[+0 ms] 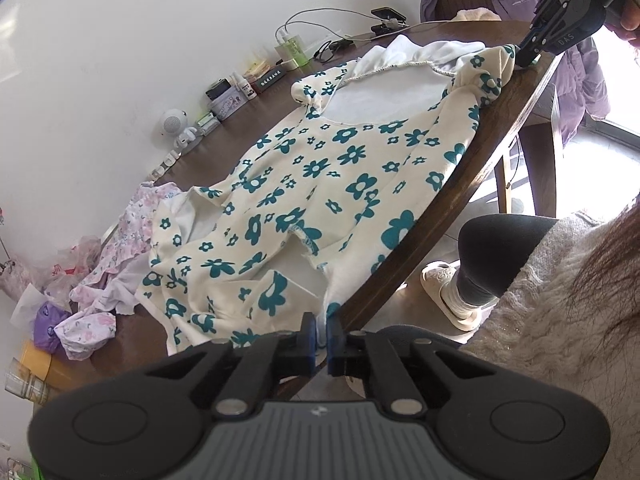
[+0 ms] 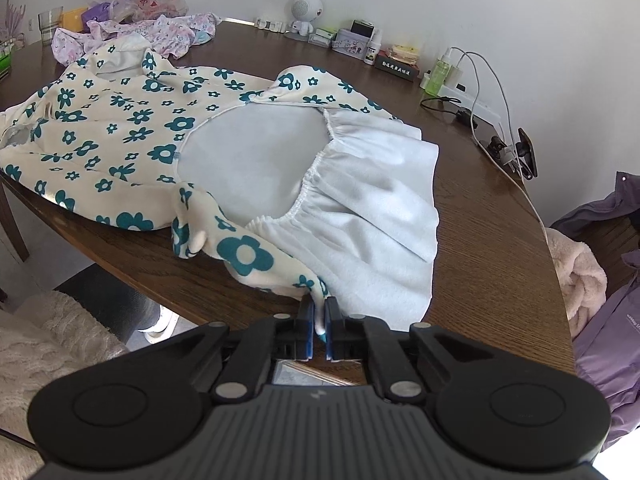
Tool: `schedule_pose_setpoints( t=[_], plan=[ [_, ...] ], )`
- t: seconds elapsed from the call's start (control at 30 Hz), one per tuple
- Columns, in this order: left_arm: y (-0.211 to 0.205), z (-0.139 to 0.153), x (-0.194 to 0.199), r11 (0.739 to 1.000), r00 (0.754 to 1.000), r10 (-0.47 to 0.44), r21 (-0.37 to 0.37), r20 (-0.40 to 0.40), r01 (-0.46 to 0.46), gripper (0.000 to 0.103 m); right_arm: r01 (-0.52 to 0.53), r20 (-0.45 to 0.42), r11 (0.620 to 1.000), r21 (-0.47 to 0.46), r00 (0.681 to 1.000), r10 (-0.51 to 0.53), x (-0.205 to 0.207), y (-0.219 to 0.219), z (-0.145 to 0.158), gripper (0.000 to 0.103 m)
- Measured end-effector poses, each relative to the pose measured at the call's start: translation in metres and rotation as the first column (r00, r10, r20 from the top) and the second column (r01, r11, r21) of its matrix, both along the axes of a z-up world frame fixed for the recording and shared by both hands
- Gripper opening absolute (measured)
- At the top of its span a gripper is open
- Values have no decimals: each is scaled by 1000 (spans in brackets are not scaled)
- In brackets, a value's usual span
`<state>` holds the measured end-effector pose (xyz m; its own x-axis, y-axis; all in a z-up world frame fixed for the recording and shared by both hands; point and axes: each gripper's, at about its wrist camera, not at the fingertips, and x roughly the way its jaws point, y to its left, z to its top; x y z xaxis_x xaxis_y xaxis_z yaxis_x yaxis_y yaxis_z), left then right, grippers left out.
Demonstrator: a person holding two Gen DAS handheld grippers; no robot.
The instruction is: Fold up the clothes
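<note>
A cream garment with teal flowers (image 1: 320, 184) lies spread on the brown wooden table (image 1: 500, 112), its white lining and elastic waist (image 2: 360, 208) turned out at one end. My left gripper (image 1: 321, 334) is shut on the garment's edge at the table's near rim. My right gripper (image 2: 319, 320) is shut on a flowered corner (image 2: 256, 256) at the other end, by the table edge; it also shows in the left wrist view (image 1: 524, 58), pinching that corner.
A pink-flowered garment (image 1: 116, 264) lies crumpled beyond the flowered one, also in the right wrist view (image 2: 160, 34). Small boxes, bottles, a white speaker (image 2: 306, 12) and charger cables (image 2: 492, 128) line the wall side. A purple jacket (image 2: 608, 312) hangs over a chair. The person's leg (image 1: 492, 248) is beside the table.
</note>
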<state>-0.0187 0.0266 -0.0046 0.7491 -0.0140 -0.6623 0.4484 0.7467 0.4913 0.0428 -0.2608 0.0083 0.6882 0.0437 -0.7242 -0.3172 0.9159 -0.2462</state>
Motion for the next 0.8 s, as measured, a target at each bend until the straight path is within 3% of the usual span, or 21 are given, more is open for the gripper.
schedule_pose_setpoints(
  t=[0.23, 0.4, 0.57, 0.8],
  plan=[
    [1, 20, 12, 1000, 999, 7, 14, 50, -8, 2, -37, 95, 996, -84, 994, 45, 16, 9, 18, 2],
    [13, 42, 62, 999, 998, 32, -12, 60, -31, 2, -99, 182, 977, -189, 974, 134, 48, 23, 43, 2],
    [30, 42, 123, 992, 996, 91, -87, -16, -92, 3, -170, 117, 949, -264, 971, 207, 108, 46, 33, 2],
    [39, 23, 162, 985, 986, 116, -112, -119, -129, 3, -210, 58, 934, -287, 970, 236, 162, 57, 10, 2]
  ],
)
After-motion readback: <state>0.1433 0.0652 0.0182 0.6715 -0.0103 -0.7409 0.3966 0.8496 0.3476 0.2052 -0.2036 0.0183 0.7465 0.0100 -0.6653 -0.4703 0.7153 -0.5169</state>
